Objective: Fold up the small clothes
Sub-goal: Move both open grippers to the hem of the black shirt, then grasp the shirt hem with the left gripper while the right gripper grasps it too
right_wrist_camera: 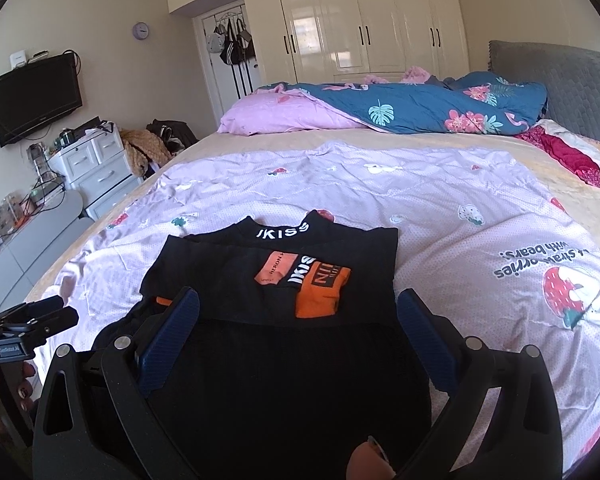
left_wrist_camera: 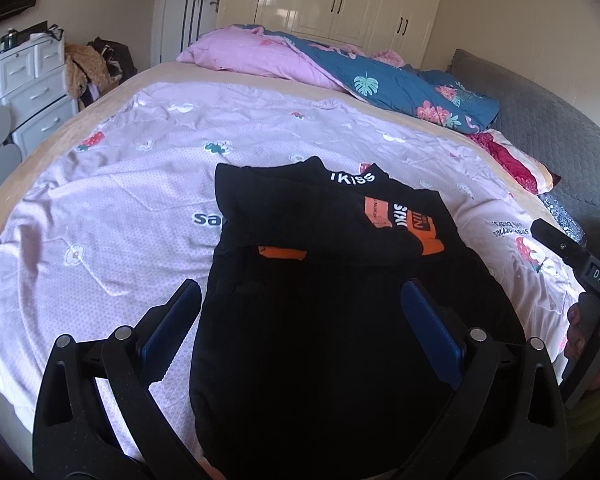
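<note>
- Sunlit bedroom: cream wardrobe (right_wrist_camera: 364,20) at the back, a wall-mounted television (right_wrist_camera: 36,98) and a white drawer unit (right_wrist_camera: 96,168) on the left side of the right wrist view.
- A lilac strawberry-print sheet (left_wrist_camera: 140,184) covers the near part of the bed, with a blue floral quilt (right_wrist_camera: 420,106) bunched near the grey headboard (right_wrist_camera: 560,84).
- A black garment (left_wrist_camera: 320,280) with orange patches and white lettering lies partly folded on the sheet, its lower half nearest both cameras.
- The left gripper (left_wrist_camera: 302,292) hovers over the garment's near end, jaws wide apart, gripping nothing.
- The right gripper (right_wrist_camera: 298,302) is likewise spread open above the same dark cloth, holding nothing.
- Each gripper shows at the edge of the other's view, with fingers on its handle.
</note>
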Motion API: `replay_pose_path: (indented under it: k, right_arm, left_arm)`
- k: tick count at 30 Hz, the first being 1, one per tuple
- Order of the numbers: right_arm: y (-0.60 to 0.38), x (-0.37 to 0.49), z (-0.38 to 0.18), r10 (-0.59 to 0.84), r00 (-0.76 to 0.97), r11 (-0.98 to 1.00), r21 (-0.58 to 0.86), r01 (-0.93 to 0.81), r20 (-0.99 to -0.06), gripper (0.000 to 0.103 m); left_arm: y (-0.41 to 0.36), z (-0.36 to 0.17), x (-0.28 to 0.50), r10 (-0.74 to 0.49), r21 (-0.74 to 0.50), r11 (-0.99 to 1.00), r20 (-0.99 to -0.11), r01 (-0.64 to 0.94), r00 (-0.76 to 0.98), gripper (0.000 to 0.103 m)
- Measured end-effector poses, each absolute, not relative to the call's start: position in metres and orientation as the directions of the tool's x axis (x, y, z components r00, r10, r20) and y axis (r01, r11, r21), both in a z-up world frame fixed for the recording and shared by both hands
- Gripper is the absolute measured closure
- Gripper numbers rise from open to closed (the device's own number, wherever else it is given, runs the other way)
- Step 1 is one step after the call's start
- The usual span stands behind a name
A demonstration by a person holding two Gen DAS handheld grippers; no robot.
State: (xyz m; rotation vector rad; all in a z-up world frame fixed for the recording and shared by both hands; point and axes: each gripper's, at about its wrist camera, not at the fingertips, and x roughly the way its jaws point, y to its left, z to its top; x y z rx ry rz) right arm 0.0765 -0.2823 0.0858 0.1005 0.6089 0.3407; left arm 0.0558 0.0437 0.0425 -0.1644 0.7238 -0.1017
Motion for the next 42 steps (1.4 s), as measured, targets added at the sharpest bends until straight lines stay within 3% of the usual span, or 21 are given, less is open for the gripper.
replay_pose_path:
  k: [15,42]
  right_arm:
    - [-0.308,0.065,0.078,0.308,0.759,0.951,0.206,-0.230,-0.573,0.004]
    - [-0.351,0.023,0.024,0.273,0.639,0.962,0.206,-0.179,-0.719,0.004]
  left_arm:
    - [0.058,0.017,0.039,-0.110,-0.157,0.988,-0.720,-0.007,0.685,0.009]
    - [0.075,-0.026,0.015,-0.116,-0.160,0.986,-0.845,-0.040,0.522,0.009]
